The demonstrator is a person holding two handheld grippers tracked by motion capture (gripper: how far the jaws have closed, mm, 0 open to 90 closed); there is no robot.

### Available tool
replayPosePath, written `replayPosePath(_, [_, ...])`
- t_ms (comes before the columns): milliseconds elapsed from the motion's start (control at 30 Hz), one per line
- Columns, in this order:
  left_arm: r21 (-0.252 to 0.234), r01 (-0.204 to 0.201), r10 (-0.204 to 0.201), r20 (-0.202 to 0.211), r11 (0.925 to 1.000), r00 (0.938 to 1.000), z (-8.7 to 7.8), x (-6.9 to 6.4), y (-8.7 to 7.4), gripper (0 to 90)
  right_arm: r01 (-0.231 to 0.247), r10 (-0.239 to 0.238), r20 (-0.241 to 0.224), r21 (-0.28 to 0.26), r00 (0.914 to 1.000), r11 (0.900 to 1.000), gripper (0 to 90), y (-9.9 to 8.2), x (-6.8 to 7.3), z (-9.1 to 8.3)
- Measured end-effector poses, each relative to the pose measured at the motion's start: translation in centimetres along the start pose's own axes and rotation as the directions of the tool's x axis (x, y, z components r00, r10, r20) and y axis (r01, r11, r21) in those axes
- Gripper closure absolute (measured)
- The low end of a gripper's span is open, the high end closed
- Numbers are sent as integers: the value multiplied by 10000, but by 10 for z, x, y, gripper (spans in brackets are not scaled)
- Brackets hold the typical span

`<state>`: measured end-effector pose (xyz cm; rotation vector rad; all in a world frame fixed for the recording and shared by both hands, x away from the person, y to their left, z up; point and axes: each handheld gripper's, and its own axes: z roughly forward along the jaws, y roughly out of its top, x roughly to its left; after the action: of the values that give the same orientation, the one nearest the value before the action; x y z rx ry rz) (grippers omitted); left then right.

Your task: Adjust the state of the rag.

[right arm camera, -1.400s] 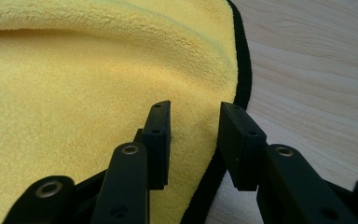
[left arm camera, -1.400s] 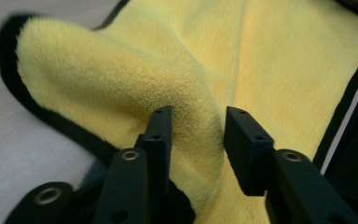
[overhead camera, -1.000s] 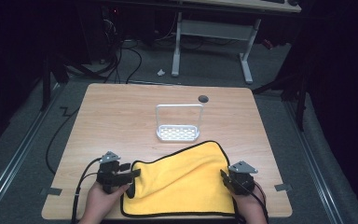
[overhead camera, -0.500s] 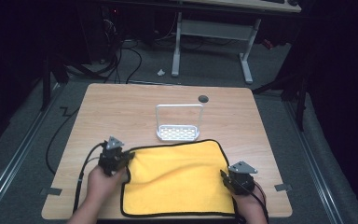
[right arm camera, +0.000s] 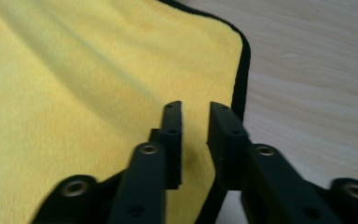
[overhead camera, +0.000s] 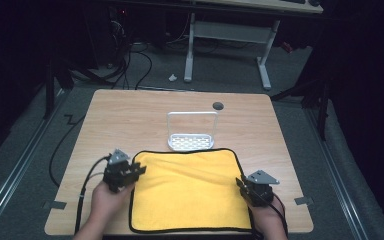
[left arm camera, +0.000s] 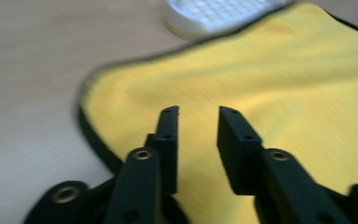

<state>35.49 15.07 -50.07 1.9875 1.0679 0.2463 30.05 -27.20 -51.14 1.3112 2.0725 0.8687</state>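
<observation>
A yellow cloth (overhead camera: 187, 190) with a black hem lies spread flat on the wooden table (overhead camera: 130, 120). My left gripper (overhead camera: 138, 170) sits at the cloth's far left corner. In the left gripper view it (left arm camera: 198, 116) is open over the cloth (left arm camera: 279, 74), with nothing between its jaws. My right gripper (overhead camera: 241, 183) rests at the cloth's right edge. In the right gripper view its jaws (right arm camera: 196, 109) stand a narrow gap apart above the cloth (right arm camera: 74, 84), just inside the black hem (right arm camera: 242, 60).
A white perforated rack (overhead camera: 191, 132) with an upright wire frame stands just beyond the cloth's far edge, and shows blurred in the left gripper view (left arm camera: 219, 11). A round cable hole (overhead camera: 218, 106) is in the tabletop behind it. Bare wood lies on both sides.
My left gripper drew the crumpled left corner of the cloth outward and away from the person. The cloth now lies flat and square. The right gripper has hardly moved.
</observation>
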Motion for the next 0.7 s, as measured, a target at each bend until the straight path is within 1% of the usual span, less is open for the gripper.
replayPosePath(33, [116, -83, 80, 193, 9999, 9998, 1, -6, -8, 731, -6, 6, -14, -25, 10000, 10000, 844, 5, -2, 2])
replayPosePath(67, [293, -237, 232, 193, 9993, 9995, 3, -12, -15, 744, -39, 39, 42, -30, 10000, 10000, 873, 10, -3, 5])
replayPosePath(133, [549, -345, 344, 28, 9979, 9994, 7, -15, -22, 749, -145, 142, 207, 119, 9997, 9998, 891, 19, -8, 14])
replayPosePath(200, [759, -243, 242, 14, 9968, 9997, 11, -12, -28, 745, -176, 161, 253, 587, 9996, 9981, 890, 23, -10, 28])
replayPosePath(233, [626, -225, 221, 85, 9978, 9997, 11, -12, -31, 741, -106, 86, 239, 823, 9997, 9965, 889, 22, -10, 35])
replayPosePath(267, [604, -181, 172, 152, 9980, 9997, 9, -11, -33, 740, 38, -67, 264, 1066, 9996, 9943, 889, 21, -9, 40])
replayPosePath(300, [606, -192, 182, 173, 9980, 9997, 8, -11, -34, 736, 56, -83, 283, 947, 9996, 9955, 889, 18, -9, 40])
replayPosePath(367, [618, -250, 231, 301, 9978, 9993, 6, -13, -36, 728, 57, -92, 340, 1016, 9994, 9948, 887, 15, -9, 35])
replayPosePath(433, [537, -223, 199, 432, 9983, 9989, 6, -16, -38, 713, 149, -209, 579, 1015, 9981, 9947, 884, 8, -11, 28])
replayPosePath(467, [501, -206, 180, 517, 9985, 9985, 8, -17, -37, 712, 118, -190, 707, 999, 9973, 9949, 883, 5, -14, 25])
replayPosePath(533, [472, -309, 279, 627, 9984, 9976, 14, -20, -34, 710, 50, -135, 859, 988, 9962, 9951, 881, -1, -22, 20])
replayPosePath(567, [469, -288, 256, 682, 9985, 9973, 16, -21, -32, 709, -54, -49, 997, 1031, 9950, 9947, 882, -2, -27, 19])
replayPosePath(600, [467, -177, 137, 847, 9988, 9963, 20, -22, -31, 709, -79, -36, 1108, 1032, 9938, 9946, 885, -3, -31, 19])
replayPosePath(633, [433, -120, 80, 916, 9990, 9958, 21, -23, -30, 704, -149, 25, 1170, 1052, 9931, 9943, 886, -4, -36, 18])
replayPosePath(700, [453, -206, 163, 949, 9988, 9954, 22, -28, -31, 701, -194, 49, 1351, 1059, 9908, 9942, 887, -5, -39, 18])
